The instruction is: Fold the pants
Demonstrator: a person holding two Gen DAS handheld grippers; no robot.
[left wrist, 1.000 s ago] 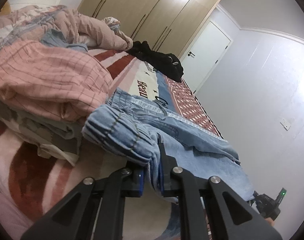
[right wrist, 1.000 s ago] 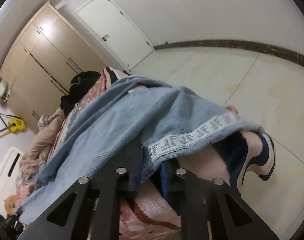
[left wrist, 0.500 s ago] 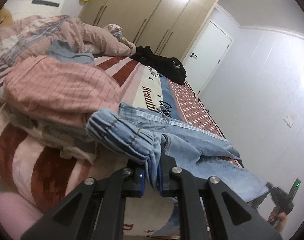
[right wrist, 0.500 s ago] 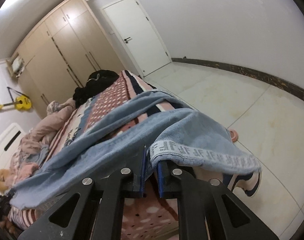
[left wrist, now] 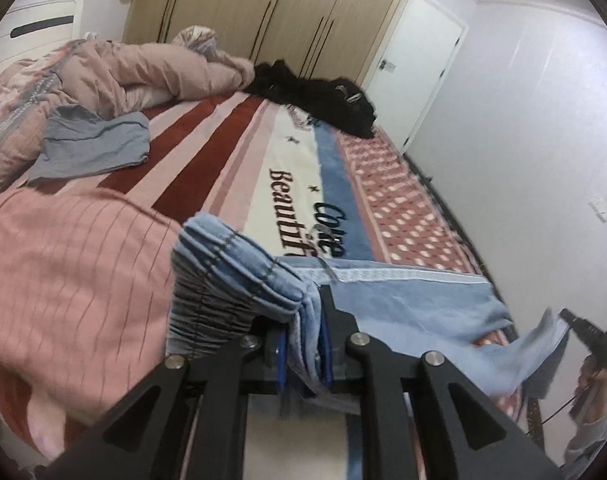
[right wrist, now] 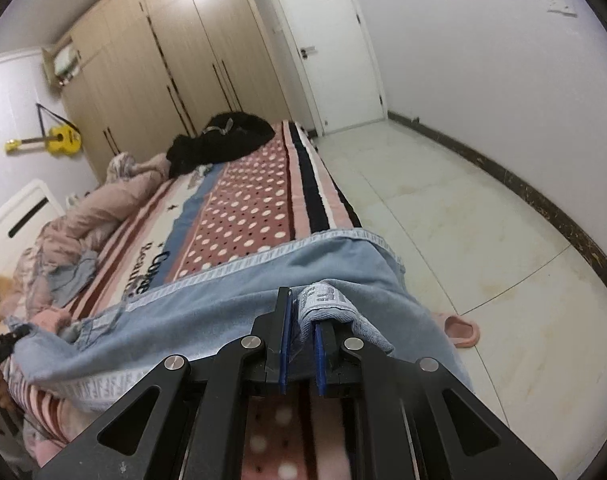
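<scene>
Pants (right wrist: pixel 231 312) across bed (right wrist: pixel 263 200) – slipper (right wrist: pixel 461 330) on floor (right wrist: pixel 483 220) beside.

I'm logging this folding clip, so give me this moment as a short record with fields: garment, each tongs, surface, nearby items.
garment: blue jeans, stretched across the bed between both tongs
left tongs: shut on the gathered waistband
right tongs: shut on the leg hem
surface: bed with a striped and dotted blanket
nearby on bed: pink quilt, grey cloth, black clothes
on floor: pink slipper
</scene>
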